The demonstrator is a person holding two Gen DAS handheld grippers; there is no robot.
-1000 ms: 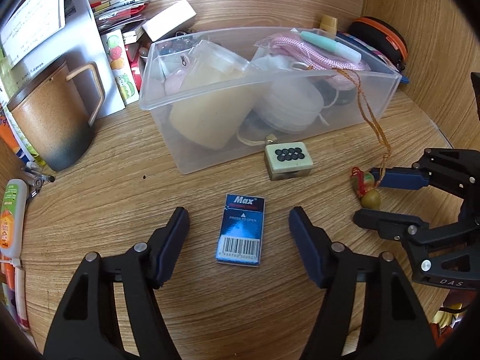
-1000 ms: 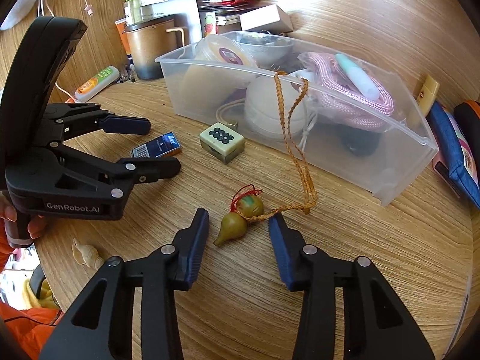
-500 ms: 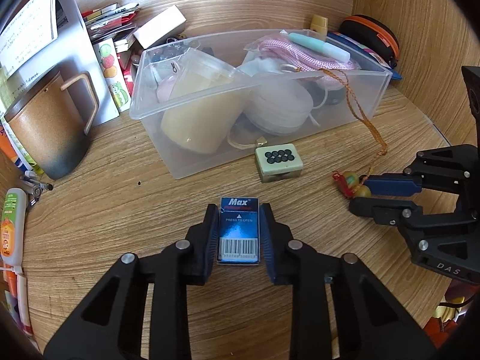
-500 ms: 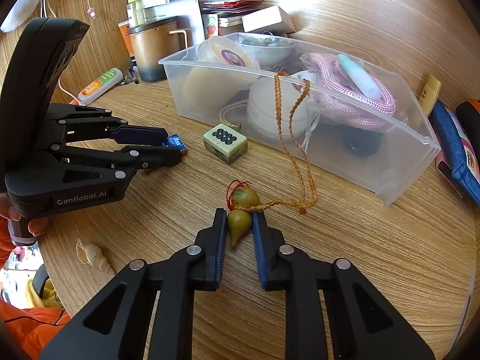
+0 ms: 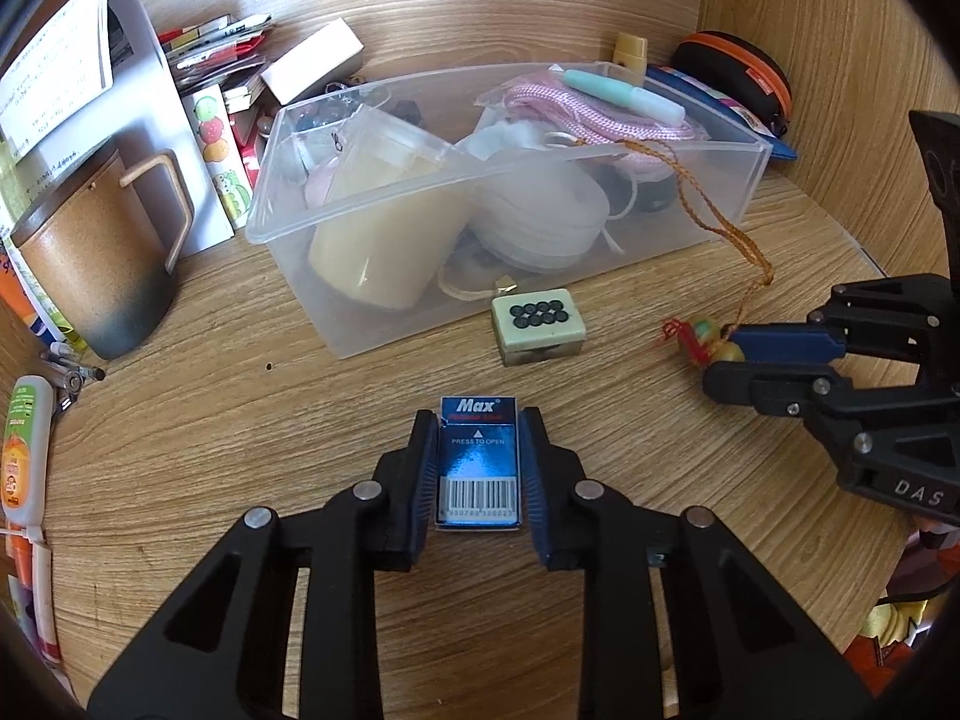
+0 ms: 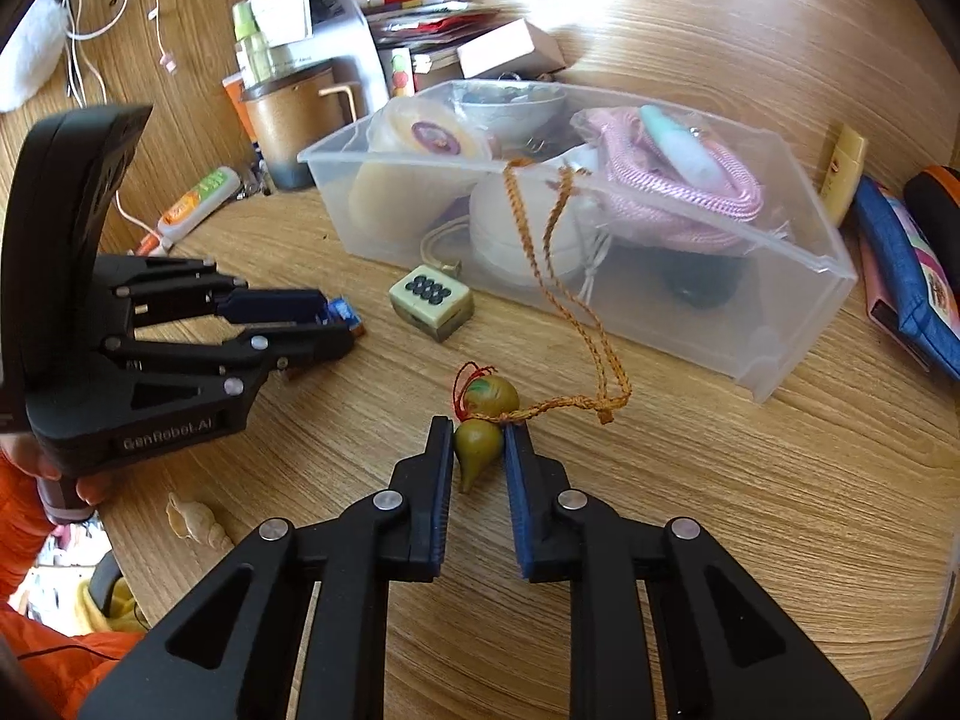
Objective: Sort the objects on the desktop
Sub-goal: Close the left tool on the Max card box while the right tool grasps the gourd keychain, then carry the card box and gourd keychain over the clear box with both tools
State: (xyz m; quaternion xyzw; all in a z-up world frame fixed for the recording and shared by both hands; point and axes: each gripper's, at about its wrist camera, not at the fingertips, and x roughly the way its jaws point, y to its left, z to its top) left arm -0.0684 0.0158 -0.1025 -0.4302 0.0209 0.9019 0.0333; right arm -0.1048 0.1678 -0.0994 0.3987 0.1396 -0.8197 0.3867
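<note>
A wooden desk [image 5: 180, 432] fills both views, its surface crowded along the back edge. The largest thing on it is a clear plastic bin [image 5: 744, 180], standing near the back and packed with a cream-coloured container, white round items, a coil of pink cord [image 6: 678, 192] and a pale teal pen-shaped item. To the left of the bin stands a brown mug [image 5: 90, 258] with a dark base and a thin handle. Behind it lean papers and small booklets. At the far right edge lie a blue pouch [image 6: 900, 258] and a black case with orange trim [image 5: 744, 72].

The left gripper [image 5: 478, 468] rests low over the desk in front of the bin, its two fingers pressed against the long sides of a small blue box marked "Max" [image 5: 478, 456], which lies flat on the wood. The right gripper [image 6: 478, 456] sits to its right, its fingers closed on the lower bulb of a small olive-green gourd charm [image 6: 477, 444]. The charm lies on the desk, and its braided orange cord [image 6: 576, 318] runs up and over the front wall of the bin.

Between the two grippers, just in front of the bin, sits a pale green tile with black dots [image 5: 538, 327]. A seashell [image 6: 195, 519] lies near the desk's front edge, beside a hand in an orange sleeve [image 6: 24, 492].
</note>
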